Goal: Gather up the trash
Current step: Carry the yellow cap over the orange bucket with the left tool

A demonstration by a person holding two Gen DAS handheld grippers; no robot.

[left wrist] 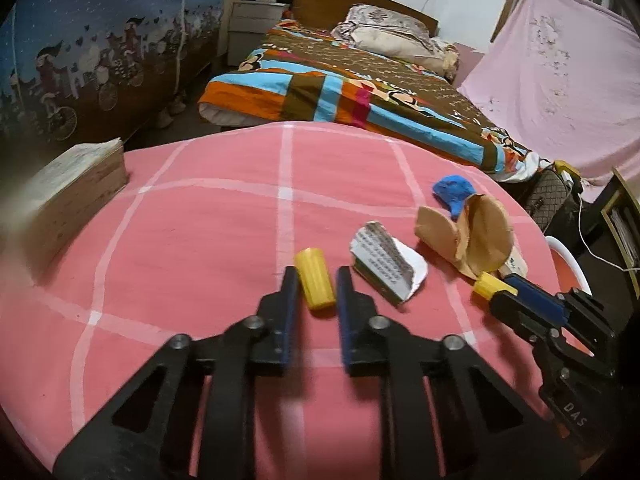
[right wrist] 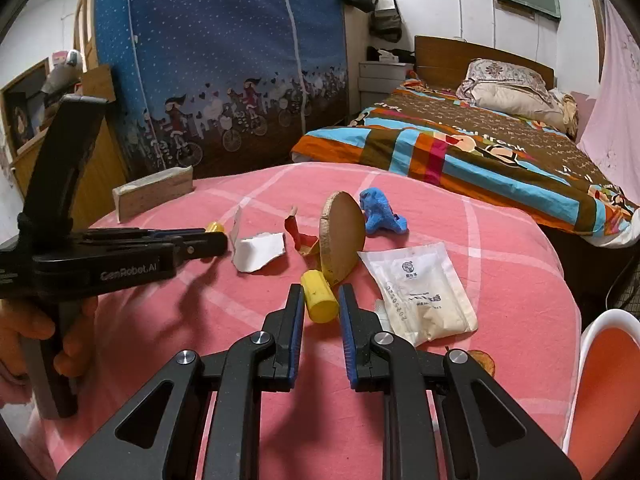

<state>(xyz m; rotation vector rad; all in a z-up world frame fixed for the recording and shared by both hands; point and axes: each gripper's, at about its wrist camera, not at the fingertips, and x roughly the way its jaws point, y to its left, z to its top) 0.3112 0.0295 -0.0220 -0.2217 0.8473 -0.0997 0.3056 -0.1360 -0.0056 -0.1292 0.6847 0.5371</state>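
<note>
Pink checked cloth is covering the worktop. Each spread tool, left tool and right tool, is straddling a yellow cap, ungripped; closing off-centre risks rolling them toward torn paper.

On the left gripper, reaching in beside the white pouch, I read "GenRobot.AI" along its housing. I read "DAS" on the right gripper body. The pouch, upside-down to me, carries the digits "2029020"; its other print and the torn paper's lines are illegible.
</note>
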